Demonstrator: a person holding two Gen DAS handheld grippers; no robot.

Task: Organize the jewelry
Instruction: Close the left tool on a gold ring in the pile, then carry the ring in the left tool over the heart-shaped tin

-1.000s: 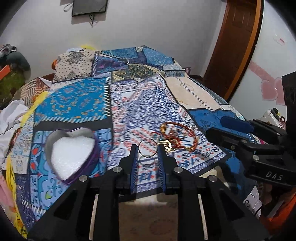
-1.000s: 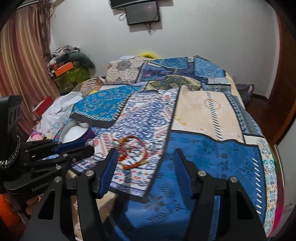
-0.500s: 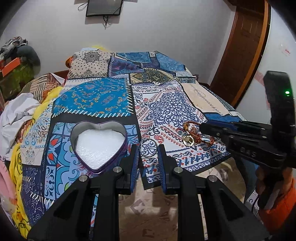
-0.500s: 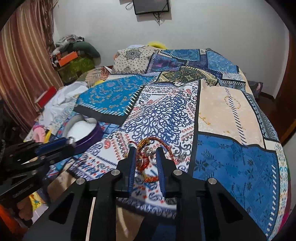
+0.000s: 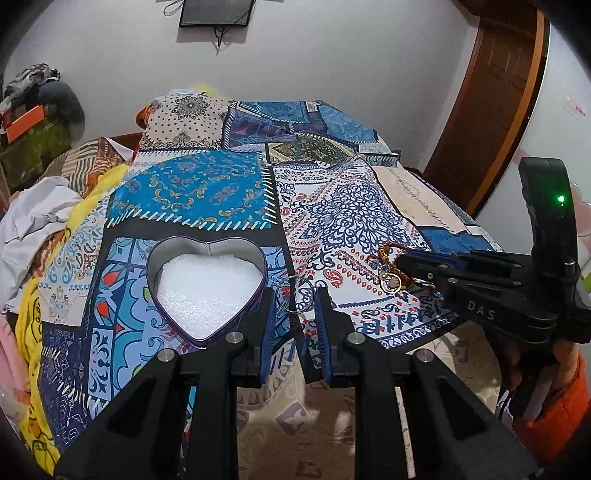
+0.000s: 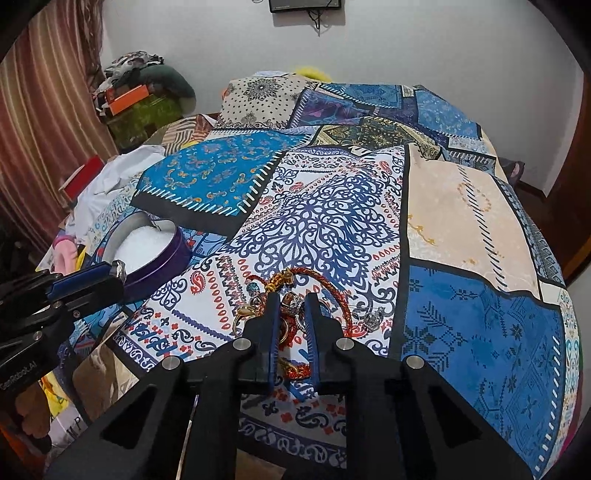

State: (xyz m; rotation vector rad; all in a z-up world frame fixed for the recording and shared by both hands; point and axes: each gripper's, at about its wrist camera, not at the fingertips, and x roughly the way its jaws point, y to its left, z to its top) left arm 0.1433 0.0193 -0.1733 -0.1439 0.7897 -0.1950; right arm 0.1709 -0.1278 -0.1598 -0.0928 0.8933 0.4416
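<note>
The left claw [image 5: 293, 301] pinches a thin ring [image 5: 294, 294] beside the heart tin [image 5: 207, 291]; the right claw [image 6: 291, 306] grips tangled bracelets [image 6: 314, 295].

A home bedroom — patchwork-quilted bed [image 6: 461, 229], wall-mounted TV [image 5: 216, 13] (clothes pile [image 6: 140, 68] in corner).

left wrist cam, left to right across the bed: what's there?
White cloth → heart tin → silver ring between the left gripper fingers → jewelry pile → right gripper.
</note>
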